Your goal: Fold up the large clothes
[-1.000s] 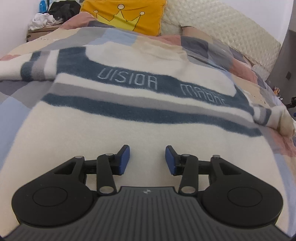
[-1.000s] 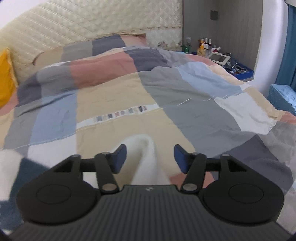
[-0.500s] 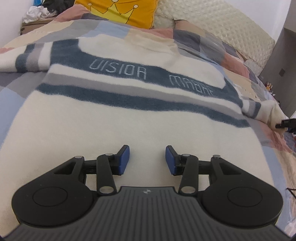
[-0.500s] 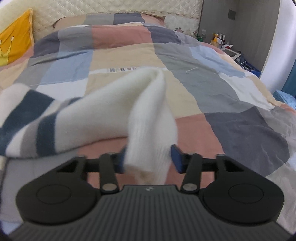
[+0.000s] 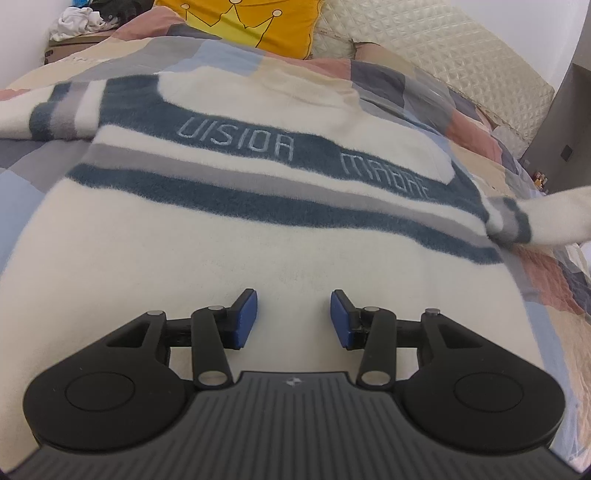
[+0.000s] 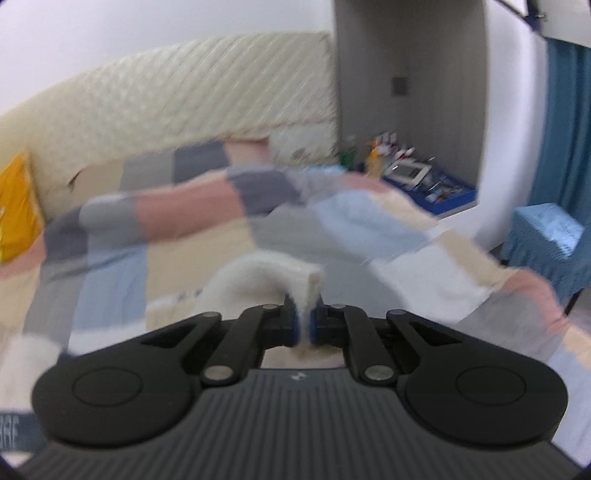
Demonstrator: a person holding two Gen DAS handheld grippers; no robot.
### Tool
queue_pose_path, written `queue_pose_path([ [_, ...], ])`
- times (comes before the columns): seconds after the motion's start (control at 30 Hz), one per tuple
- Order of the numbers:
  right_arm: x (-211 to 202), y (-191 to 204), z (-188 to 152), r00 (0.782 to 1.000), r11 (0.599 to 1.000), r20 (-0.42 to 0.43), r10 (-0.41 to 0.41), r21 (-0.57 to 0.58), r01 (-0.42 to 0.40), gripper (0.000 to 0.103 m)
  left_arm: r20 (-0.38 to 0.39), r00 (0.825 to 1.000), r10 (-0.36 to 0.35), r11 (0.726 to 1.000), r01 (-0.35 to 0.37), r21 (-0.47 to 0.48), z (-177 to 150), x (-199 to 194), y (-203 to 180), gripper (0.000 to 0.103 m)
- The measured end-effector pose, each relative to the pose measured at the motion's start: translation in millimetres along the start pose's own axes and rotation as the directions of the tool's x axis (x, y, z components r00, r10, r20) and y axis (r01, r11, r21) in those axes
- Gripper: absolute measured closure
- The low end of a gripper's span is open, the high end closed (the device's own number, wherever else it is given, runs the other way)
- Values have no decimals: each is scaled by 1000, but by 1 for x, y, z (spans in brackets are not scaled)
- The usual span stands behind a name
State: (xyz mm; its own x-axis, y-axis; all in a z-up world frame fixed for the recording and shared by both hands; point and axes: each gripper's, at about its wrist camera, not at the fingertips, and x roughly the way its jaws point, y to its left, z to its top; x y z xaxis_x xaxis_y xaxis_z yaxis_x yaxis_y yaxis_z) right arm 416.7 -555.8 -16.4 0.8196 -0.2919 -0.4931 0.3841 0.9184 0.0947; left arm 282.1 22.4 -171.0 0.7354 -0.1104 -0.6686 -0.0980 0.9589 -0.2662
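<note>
Jaws first: the right gripper (image 6: 303, 323) is clamped tight on the white cuff of the sweater's sleeve (image 6: 258, 277), with the knit squeezed between its blue pads and the sleeve arching up off the bed; that view is pretty blurry. The left gripper (image 5: 293, 319) has its jaws partway apart with nothing between them, sitting over the plain cream lower part of the sweater (image 5: 240, 240). The sweater lies flat, front up, on the patchwork quilt (image 5: 498, 147), navy and grey stripes across the chest with lettering in the top band. In the left view its sleeve (image 5: 554, 218) runs off the frame's right edge. A yellow crown pillow (image 5: 251, 18) sits by the quilted headboard (image 5: 443, 48).
</note>
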Motion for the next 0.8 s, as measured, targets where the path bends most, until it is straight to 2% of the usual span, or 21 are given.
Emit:
queue_pose_path([
  [0.1,-1,-15,17,1000,999,-5,-29,37,29,95,2,1000,1,1000,-1,3,1,-1,0,54],
  [0.2,13,-19,9,996,996,-41,-77,30,78,95,7,1000,9,1000,-9,21,0,-1,-3,54],
  [0.3,41,-17,-21,983,990,-121,-140,-15,140,95,10,1000,17,999,-18,37,0,-1,-6,54],
  [0.43,75,-27,-66,965,984,-195,-174,-5,176,95,22,998,54,993,-56,104,-1,-3,-14,53],
  [0.57,103,-42,-111,934,976,-285,-217,-34,216,95,20,998,64,989,-66,130,-2,-3,-18,52],
  [0.67,108,-52,-130,942,980,-274,-193,0,200,94,26,997,74,986,-77,149,-3,-3,-21,52],
  [0.8,104,-48,-135,950,981,-244,-193,-11,196,94,51,994,93,973,-102,207,-5,-2,-32,52],
])
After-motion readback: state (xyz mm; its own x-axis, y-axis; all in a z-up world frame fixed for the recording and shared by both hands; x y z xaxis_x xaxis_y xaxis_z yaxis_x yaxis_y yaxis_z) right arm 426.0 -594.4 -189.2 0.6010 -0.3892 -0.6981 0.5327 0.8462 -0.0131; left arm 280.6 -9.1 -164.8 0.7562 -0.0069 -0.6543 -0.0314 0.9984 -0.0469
